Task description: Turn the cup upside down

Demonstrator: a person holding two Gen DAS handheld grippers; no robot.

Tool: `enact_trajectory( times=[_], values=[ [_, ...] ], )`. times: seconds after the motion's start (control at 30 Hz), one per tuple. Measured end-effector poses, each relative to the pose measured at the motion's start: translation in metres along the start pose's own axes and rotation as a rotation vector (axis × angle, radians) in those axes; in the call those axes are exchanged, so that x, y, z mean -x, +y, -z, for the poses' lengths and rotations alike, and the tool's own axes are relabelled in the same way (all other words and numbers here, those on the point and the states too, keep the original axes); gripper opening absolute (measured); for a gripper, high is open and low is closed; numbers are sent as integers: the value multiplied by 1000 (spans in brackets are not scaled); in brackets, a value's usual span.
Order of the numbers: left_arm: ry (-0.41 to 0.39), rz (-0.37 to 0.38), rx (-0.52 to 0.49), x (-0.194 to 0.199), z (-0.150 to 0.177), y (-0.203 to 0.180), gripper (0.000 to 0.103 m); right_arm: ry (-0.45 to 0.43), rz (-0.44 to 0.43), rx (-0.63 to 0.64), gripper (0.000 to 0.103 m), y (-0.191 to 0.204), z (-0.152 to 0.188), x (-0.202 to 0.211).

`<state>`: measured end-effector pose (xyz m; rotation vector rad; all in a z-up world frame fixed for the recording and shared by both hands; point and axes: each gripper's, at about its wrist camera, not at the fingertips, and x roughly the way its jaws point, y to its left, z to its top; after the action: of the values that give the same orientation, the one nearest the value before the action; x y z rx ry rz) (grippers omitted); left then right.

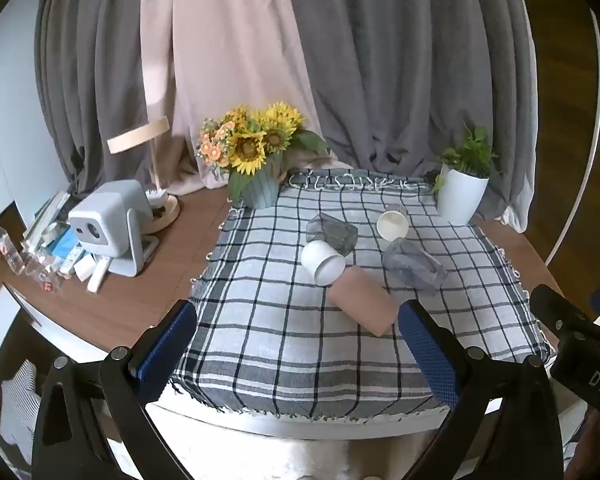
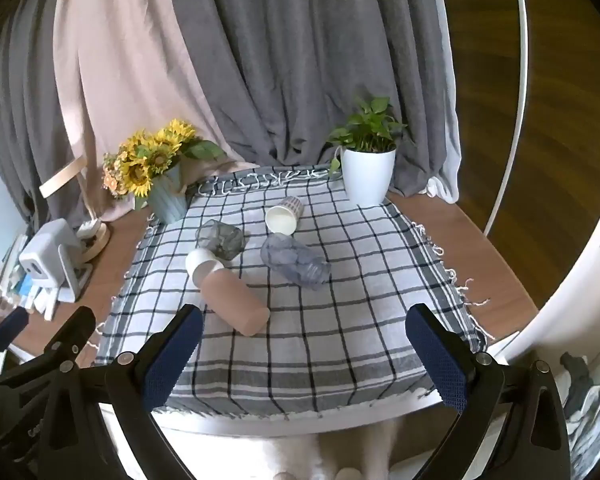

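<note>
Several cups lie on their sides on a checked cloth (image 1: 284, 344) (image 2: 340, 320). A pink cup (image 1: 362, 306) (image 2: 236, 306) lies nearest. A white cup (image 1: 322, 262) (image 2: 203, 265) touches its far end. A dark glass (image 1: 332, 232) (image 2: 221, 240) lies behind. A clear blue-grey glass (image 1: 414, 266) (image 2: 294, 260) lies to the right. A paper cup (image 1: 393, 222) (image 2: 284, 216) lies at the back, mouth toward me. My left gripper (image 1: 298, 344) is open and empty at the near edge. My right gripper (image 2: 304, 350) is open and empty too.
A sunflower vase (image 1: 260, 188) (image 2: 168, 200) stands at the back left of the cloth. A white potted plant (image 1: 462, 194) (image 2: 366, 178) stands at the back right. A small projector (image 1: 112, 224) (image 2: 46, 260), a lamp and clutter sit left on the wooden table. Curtains hang behind.
</note>
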<state>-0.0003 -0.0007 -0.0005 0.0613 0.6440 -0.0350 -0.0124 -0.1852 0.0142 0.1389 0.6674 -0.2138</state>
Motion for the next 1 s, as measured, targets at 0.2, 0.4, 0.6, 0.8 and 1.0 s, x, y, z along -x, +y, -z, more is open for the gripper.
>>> enact_trajectory(
  times=[0.2,0.4,0.6,0.8,1.0],
  values=[
    [23,17,27,-8,-1,7,103,14,-15,-5,102,-5,3,3],
    [10,16,28,-8,-2,12,103,17,-13,-17,102,-5,2,2],
    [6,13,28,-5,-3,10,103,14,1,-13,102,2,-1,0],
    [7,10,31,-4,-4,10,103,15,-4,-12,102,2,0,0],
    [7,14,34,-5,-5,11,103,13,-4,-14,102,3,1,0]
  ],
)
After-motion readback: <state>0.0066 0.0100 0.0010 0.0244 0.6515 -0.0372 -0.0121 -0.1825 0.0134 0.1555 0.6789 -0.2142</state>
